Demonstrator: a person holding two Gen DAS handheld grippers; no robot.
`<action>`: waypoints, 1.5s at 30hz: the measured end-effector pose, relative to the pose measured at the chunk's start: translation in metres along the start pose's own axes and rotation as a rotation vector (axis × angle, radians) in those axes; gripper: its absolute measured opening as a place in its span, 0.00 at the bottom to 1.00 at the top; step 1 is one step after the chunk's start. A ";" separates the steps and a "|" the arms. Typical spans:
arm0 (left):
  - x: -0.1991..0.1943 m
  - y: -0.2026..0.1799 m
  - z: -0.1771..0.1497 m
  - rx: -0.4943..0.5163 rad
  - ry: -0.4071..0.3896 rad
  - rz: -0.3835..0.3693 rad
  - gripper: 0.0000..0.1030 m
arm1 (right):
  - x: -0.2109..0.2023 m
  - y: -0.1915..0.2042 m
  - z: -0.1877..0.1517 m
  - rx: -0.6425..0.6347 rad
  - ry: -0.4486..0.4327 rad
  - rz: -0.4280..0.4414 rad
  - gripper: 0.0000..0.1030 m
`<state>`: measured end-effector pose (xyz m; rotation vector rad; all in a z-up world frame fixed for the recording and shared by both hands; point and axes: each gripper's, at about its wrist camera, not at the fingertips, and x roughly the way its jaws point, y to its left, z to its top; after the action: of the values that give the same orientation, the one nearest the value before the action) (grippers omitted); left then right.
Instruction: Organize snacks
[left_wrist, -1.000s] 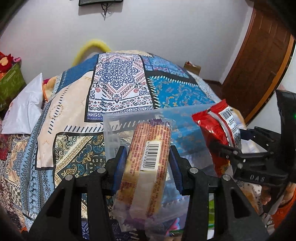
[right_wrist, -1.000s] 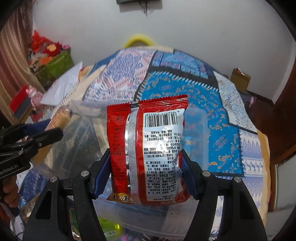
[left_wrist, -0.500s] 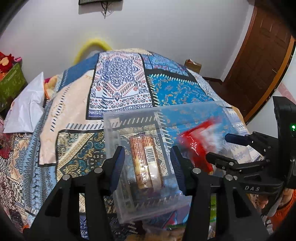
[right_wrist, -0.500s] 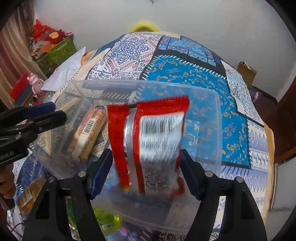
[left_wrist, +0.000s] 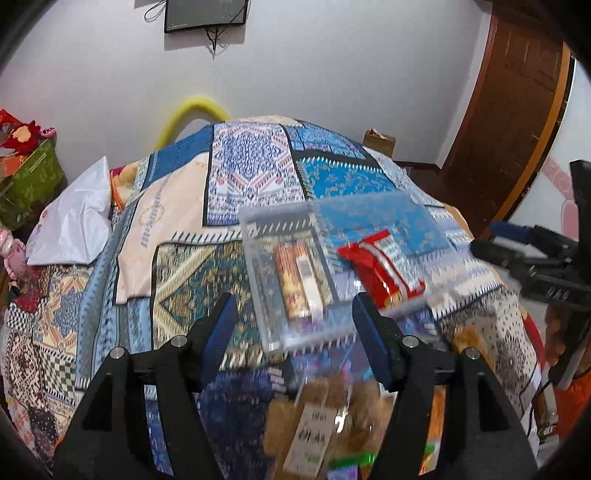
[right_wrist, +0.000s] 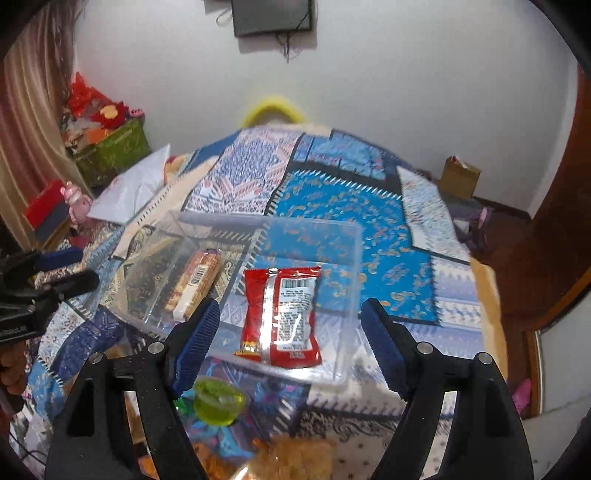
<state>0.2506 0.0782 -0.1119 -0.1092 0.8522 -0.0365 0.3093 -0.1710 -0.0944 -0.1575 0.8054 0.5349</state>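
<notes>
A clear plastic bin (left_wrist: 373, 210) (right_wrist: 354, 266) sits on the patterned bedspread. Inside it lie an orange biscuit pack (left_wrist: 293, 280) (right_wrist: 195, 284) on the left and a red snack packet (left_wrist: 384, 269) (right_wrist: 282, 317) on the right. My left gripper (left_wrist: 295, 328) is open and empty, above and short of the bin. My right gripper (right_wrist: 290, 338) is open and empty, just above the red packet. It shows at the right edge of the left wrist view (left_wrist: 532, 258). The left gripper shows at the left of the right wrist view (right_wrist: 48, 273).
Loose snacks lie near the bed's front edge: a brown cookie bag (left_wrist: 325, 421), a green jelly cup (right_wrist: 218, 402) and an orange crisp bag (right_wrist: 291, 458). A white pillow (left_wrist: 74, 218) lies left. A wooden door (left_wrist: 509, 122) stands right.
Both grippers opened and let go: the biscuit pack and the red packet dropped into the bin. Both grippers then drew back and upward, away from the bin.
</notes>
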 end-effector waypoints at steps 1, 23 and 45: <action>-0.001 0.001 -0.005 -0.003 0.006 0.003 0.62 | -0.006 -0.001 -0.005 0.001 -0.010 -0.007 0.76; 0.012 -0.004 -0.094 -0.004 0.134 -0.027 0.62 | -0.002 -0.021 -0.115 0.083 0.118 -0.035 0.77; 0.010 0.001 -0.103 -0.032 0.082 -0.014 0.37 | 0.000 -0.024 -0.127 0.138 0.128 0.043 0.42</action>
<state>0.1799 0.0698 -0.1866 -0.1448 0.9340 -0.0403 0.2399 -0.2333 -0.1836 -0.0476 0.9688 0.5112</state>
